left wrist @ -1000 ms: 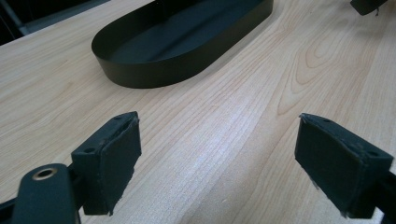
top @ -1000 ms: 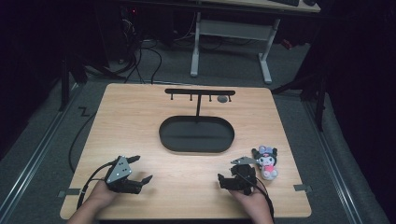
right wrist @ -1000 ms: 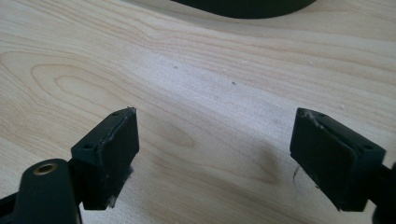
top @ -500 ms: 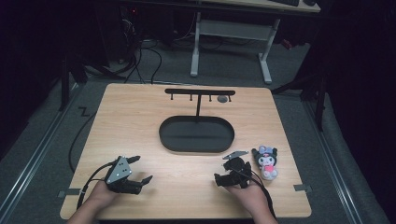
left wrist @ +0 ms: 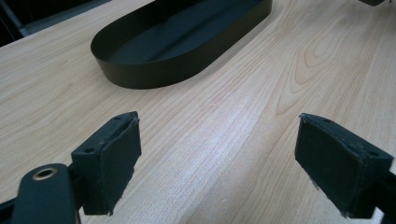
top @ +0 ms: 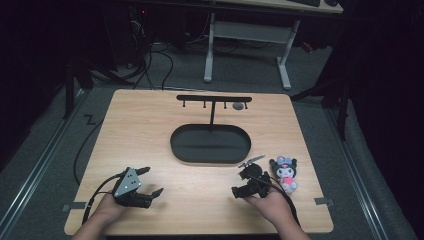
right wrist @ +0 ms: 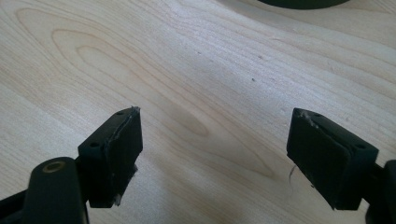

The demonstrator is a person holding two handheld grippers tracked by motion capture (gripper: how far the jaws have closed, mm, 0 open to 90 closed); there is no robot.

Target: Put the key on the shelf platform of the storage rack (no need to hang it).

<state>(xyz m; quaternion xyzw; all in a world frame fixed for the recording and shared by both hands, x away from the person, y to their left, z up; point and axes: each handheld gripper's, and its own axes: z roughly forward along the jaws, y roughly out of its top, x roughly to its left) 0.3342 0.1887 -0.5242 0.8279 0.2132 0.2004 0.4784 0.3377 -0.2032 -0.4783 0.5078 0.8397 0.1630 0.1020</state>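
Two grippers sit low near the table's [top: 150, 125] front edge. At left, the left gripper [top: 149, 182] is spread wide and holds nothing, with bare wood all round it and the tray's [top: 177, 150] near wall ahead in its own view. Mid-table, the oval tray lies under a hook rack [top: 214, 99] toward the far edge. The right gripper [top: 245, 176] is likewise spread wide and empty, just beside a plush toy [top: 284, 172] near the right edge.
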